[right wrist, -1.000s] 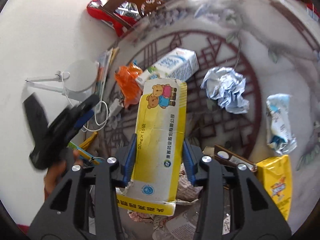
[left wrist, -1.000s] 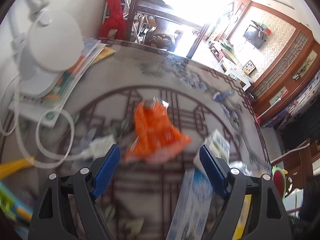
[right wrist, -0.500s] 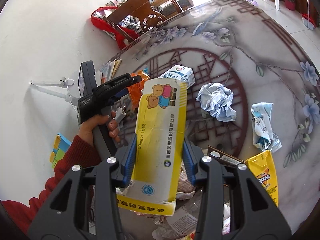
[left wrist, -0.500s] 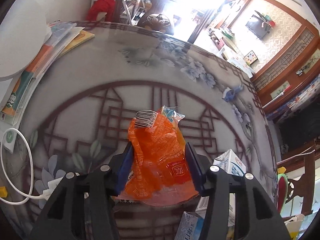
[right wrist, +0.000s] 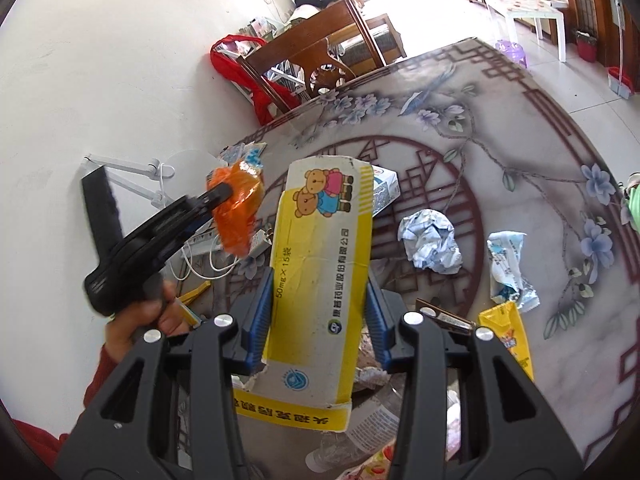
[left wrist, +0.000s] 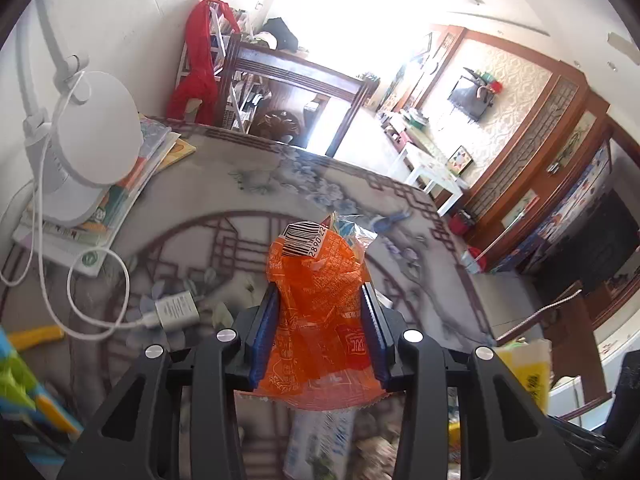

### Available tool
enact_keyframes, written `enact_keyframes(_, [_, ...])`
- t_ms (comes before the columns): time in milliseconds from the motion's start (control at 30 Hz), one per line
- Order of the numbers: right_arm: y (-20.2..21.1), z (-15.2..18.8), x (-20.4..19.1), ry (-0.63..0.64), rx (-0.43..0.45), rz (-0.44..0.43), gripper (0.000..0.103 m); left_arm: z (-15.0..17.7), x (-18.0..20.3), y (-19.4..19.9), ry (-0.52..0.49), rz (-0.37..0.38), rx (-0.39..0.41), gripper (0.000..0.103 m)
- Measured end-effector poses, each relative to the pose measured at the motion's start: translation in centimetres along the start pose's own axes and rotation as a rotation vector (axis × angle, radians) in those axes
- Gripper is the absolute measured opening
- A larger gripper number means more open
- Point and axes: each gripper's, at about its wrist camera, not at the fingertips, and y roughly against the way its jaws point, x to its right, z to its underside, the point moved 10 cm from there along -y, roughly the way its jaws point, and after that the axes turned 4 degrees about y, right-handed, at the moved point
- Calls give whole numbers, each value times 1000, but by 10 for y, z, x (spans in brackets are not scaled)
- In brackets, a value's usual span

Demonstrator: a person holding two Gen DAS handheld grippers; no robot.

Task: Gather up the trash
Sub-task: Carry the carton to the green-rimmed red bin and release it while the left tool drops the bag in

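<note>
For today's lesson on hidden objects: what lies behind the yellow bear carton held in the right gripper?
Behind the yellow bear carton, a white-and-blue milk carton pokes out on the patterned table. Most of the milk carton and the table under it are covered.

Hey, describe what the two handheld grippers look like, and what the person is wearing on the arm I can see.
Both the left gripper and the right gripper are matte black plastic frames with triangular cut-outs and silver screw heads. Their jaws carry ribbed blue pads. From the side, the left one shows a black pistol-style handle. The person's sleeve is red knit.
</note>
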Motion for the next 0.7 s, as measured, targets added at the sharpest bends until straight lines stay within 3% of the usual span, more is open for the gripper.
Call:
enact_keyframes(300, [44,-3,25,-9,79,25,41,42,51,41,-12,69,-5,37])
enact_keyframes(567, [76,-17,70,-22,116,-5,41,63,108,35,-26,73,-3,37])
enact_keyframes(700, [98,-26,111,-44,132,5,41,76,141,23,-23,72,-8,37])
